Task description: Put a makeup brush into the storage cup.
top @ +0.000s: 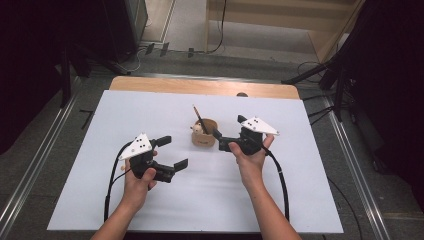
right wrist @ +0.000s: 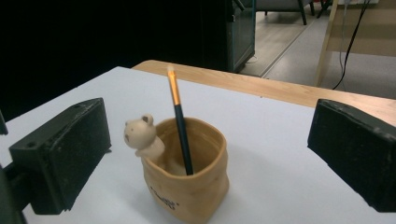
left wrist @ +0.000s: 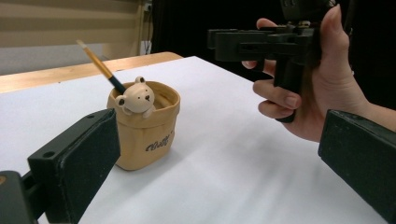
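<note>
Left gripper (top: 176, 152) idle on white table (top: 100, 200), jaws spread, nothing between, aimed toward holder. Centre: tan pen holder (top: 204, 138) (bear figure on rim) upright, pencil (top: 199, 118) standing in it, leaning. Right gripper (top: 220, 140) just beside holder, jaws wide apart, empty; pencil stands free. Step judged: placing done, release. Next: back right gripper off without knocking holder.

On a white table (top: 150, 200), a tan cup (top: 204, 135) holds a tilted pencil (top: 199, 119). The right gripper (top: 226, 134), jaws apart, sits just beside the cup. The left gripper (top: 172, 151), also spread, is nearer the person, apart from the cup.
</note>
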`<state>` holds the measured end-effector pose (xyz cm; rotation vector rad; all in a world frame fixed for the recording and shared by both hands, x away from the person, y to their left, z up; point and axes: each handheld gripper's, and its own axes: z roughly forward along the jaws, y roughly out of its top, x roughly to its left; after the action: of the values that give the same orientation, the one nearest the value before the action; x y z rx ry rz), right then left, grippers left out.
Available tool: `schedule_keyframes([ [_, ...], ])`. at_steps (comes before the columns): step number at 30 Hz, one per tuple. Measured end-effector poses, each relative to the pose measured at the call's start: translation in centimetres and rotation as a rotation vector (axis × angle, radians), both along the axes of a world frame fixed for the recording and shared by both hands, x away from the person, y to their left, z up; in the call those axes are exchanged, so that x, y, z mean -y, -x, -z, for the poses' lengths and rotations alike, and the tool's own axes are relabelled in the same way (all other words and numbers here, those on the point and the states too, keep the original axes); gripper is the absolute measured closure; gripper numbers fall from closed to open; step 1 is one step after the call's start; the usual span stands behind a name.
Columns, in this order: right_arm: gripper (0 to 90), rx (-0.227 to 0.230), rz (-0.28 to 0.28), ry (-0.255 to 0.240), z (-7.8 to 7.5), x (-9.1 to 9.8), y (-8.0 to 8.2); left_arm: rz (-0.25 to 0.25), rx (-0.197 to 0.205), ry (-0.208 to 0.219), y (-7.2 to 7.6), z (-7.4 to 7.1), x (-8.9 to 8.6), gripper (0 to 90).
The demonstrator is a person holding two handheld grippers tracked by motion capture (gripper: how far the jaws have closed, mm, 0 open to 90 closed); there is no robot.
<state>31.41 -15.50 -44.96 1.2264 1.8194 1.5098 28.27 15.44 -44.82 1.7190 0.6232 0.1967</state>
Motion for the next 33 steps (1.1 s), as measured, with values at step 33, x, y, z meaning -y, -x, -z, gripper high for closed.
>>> schedule_keyframes([
  [33,0.0,0.029,0.055,0.017,1.4,8.3,6.0,-0.041,0.009,-0.028,-0.3,0.0,-1.4,0.0],
])
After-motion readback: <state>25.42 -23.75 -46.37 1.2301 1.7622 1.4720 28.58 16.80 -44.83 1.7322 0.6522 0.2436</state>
